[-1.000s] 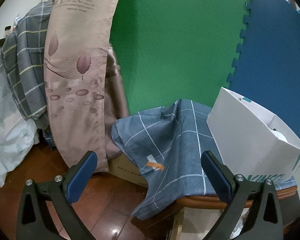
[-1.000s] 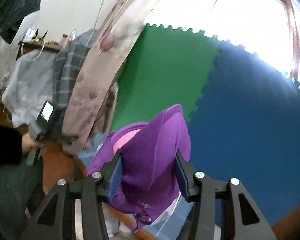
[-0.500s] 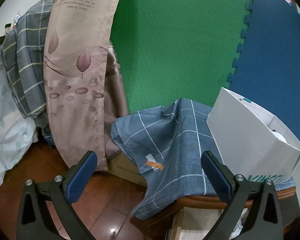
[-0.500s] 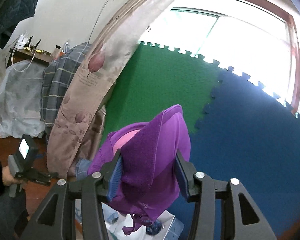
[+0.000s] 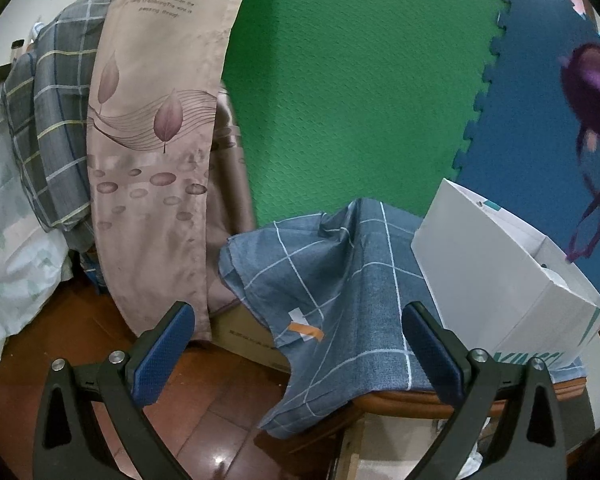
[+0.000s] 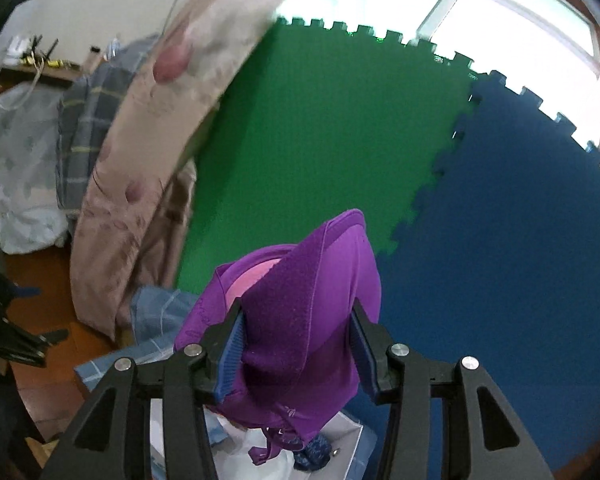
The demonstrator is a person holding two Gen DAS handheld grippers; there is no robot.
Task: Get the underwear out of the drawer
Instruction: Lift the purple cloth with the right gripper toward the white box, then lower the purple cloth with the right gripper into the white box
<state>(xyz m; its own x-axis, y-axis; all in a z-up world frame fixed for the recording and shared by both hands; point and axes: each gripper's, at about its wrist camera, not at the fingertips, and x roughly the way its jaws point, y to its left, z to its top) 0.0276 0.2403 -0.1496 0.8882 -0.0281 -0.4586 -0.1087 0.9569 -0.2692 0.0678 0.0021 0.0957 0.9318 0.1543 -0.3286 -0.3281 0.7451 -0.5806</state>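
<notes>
A bunched piece of purple underwear (image 6: 300, 312) with a pink lining fills my right gripper (image 6: 296, 354), which is shut on it; thin straps dangle beneath. The left wrist view catches the same purple underwear (image 5: 592, 92) blurred at the right edge, hanging above a white cardboard box (image 5: 500, 276). My left gripper (image 5: 296, 350) stands open with nothing between its blue pads, low over a blue checked cloth (image 5: 340, 280) draped on a wooden table edge (image 5: 412, 398). No drawer is visible.
Green (image 5: 360, 100) and blue (image 5: 540, 120) foam mats stand behind the table. A beige leaf-print curtain (image 5: 152, 152) and a grey plaid fabric (image 5: 52, 128) hang at the left. Reddish wooden floor (image 5: 220, 400) lies below. A bright window (image 6: 480, 12) is above the mats.
My right gripper has carried the purple underwear sideways, so it now appears at the right edge of the left wrist view above the white box. The left gripper has stayed put.
</notes>
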